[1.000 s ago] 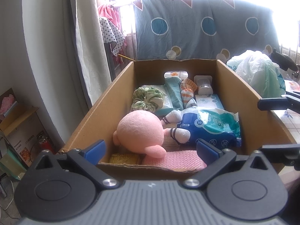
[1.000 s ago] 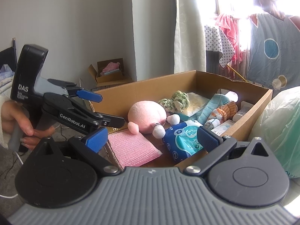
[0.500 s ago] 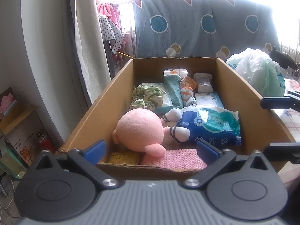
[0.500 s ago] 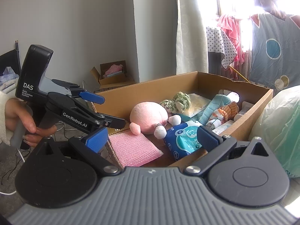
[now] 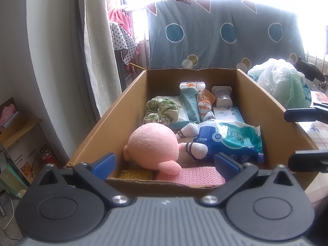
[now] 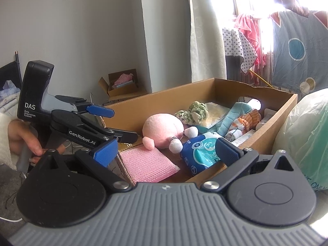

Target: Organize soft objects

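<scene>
A cardboard box (image 5: 114,127) fills the frame's centre. Inside lie a pink plush (image 5: 152,146), pink cloth (image 5: 190,176), blue wipes pack (image 5: 231,141), green scrunchie (image 5: 161,110) and striped socks (image 5: 204,104).

1. Blue-grey quilt (image 5: 223,39) with teal circles and orange triangles, hung across the bright window behind the scene.
2. Pale curtain (image 5: 96,47), hanging at the window's left edge, next to a grey wall (image 6: 82,30).
3. Star-patterned cloth (image 6: 238,47) and pink garment (image 6: 247,28), draped on a rack between curtain and quilt.
4. Translucent white-green plastic bag (image 5: 285,84), bulging, to the right.
5. Small open carton (image 6: 121,84) on the floor by the wall corner, holding pink material.
6. Printed appliance carton (image 5: 22,153), low at the left.
7. White cable (image 6: 10,219), lying on the floor.
</scene>
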